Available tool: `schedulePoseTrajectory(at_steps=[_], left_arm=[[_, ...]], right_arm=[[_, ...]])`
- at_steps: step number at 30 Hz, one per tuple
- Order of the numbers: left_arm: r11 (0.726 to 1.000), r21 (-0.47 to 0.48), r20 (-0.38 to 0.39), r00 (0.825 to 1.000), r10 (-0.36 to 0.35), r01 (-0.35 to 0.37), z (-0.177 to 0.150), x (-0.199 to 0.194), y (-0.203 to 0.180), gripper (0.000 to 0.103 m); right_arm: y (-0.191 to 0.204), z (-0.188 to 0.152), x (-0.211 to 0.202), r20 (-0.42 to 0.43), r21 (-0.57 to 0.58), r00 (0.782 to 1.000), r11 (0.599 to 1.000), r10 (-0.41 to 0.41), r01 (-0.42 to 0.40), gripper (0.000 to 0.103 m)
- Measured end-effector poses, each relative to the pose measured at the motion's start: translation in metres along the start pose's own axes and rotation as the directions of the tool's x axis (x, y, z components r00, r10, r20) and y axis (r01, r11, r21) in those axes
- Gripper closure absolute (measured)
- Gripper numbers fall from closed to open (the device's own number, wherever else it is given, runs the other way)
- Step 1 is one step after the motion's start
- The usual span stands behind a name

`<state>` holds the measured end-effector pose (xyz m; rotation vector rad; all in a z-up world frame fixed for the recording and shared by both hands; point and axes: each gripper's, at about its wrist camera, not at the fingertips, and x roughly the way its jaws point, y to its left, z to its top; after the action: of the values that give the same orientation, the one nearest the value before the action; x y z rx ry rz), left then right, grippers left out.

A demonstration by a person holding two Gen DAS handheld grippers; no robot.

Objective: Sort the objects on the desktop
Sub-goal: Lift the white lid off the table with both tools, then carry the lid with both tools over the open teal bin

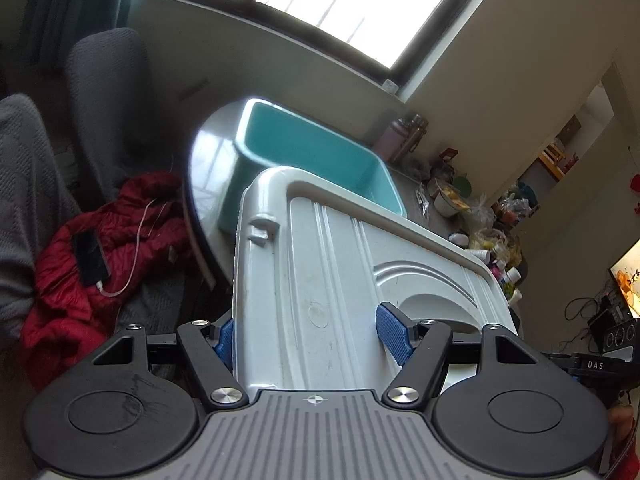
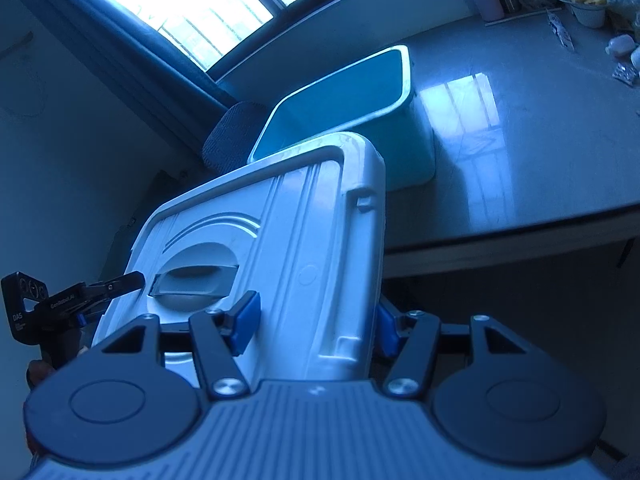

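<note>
Both grippers hold a white plastic lid (image 1: pixel 340 264) with a recessed handle, tilted up in front of a teal open bin (image 1: pixel 312 152) on the grey table. My left gripper (image 1: pixel 312 336) is shut on the lid's left edge, blue pads on either side. My right gripper (image 2: pixel 316 320) is shut on the lid's (image 2: pixel 288 240) right edge. The teal bin (image 2: pixel 352 112) stands just beyond the lid's far end; its inside looks empty as far as shown. The left gripper (image 2: pixel 72 300) also shows at the lid's left side in the right wrist view.
Bottles (image 1: pixel 404 136), a bowl of food (image 1: pixel 450 198) and bags clutter the table's far right. A red jacket with a phone (image 1: pixel 90 258) lies on a chair at left. The table edge (image 2: pixel 500 248) runs across in the right wrist view.
</note>
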<state>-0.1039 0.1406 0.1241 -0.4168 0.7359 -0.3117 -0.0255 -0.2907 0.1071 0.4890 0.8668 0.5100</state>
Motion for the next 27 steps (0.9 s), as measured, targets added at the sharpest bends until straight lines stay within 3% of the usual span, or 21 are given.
schedulePoseTrajectory(at_steps=[10,19,27], left_arm=[[1.000,-0.027,0.004,1.000,0.012,-0.012,-0.054,-0.061,0.026,0.033],[0.998,-0.045,0.018,0.999,0.034,-0.033,-0.067,-0.088,0.041,0.033],[0.999,-0.040,0.023,0.999,0.036,-0.035,-0.056,-0.084,0.038,0.033]], right_arm=[[0.033,-0.047,-0.007,-0.022,-0.014,1.000,1.000,0.000,-0.001,0.043],[0.045,-0.058,-0.003,-0.039,-0.032,0.999,0.999,0.019,-0.020,0.043],[0.042,-0.061,-0.010,-0.034,-0.038,0.999,0.999,0.025,-0.026,0.043]])
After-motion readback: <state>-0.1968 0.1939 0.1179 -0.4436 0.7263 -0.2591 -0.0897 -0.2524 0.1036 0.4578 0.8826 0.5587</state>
